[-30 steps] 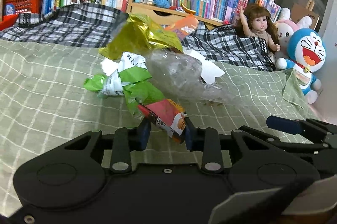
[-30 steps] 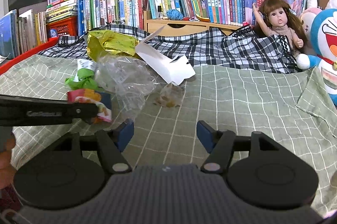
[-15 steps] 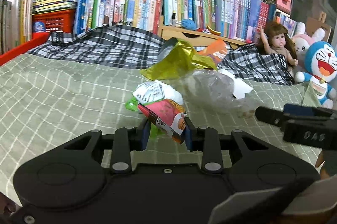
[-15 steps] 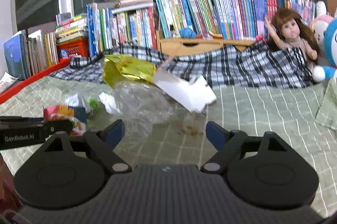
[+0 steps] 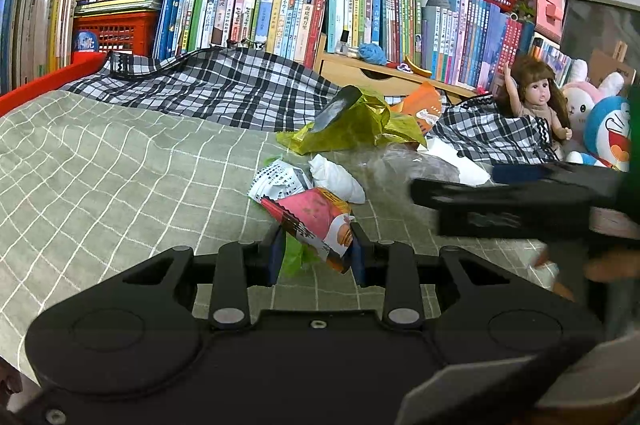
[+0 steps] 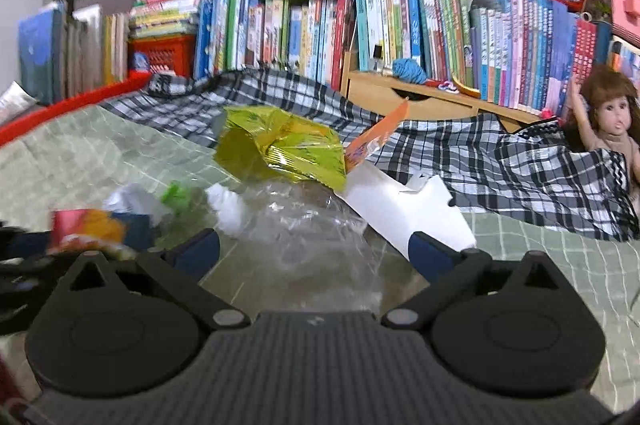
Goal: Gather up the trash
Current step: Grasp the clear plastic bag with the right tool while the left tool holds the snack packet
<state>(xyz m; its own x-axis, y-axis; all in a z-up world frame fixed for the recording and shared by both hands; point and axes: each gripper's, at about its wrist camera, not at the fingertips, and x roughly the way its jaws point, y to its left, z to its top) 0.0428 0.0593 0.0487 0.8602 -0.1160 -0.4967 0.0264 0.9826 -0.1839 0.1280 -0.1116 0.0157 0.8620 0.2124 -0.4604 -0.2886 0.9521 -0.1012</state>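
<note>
My left tool (image 5: 316, 253) is clenched on a pink wrapper (image 5: 316, 215), so one piece is picked up. My right tool (image 6: 316, 249) has just been opening wide, and nothing is pinched in it yet. A clear bag (image 6: 316, 233) lies on the bed (image 5: 100, 165) right between and in front of its fingers. I think that goes next. Past it wait a white box (image 6: 404, 209), white paper (image 5: 338, 177) and a yellow bag (image 6: 280, 147). Most trash is left.
</note>
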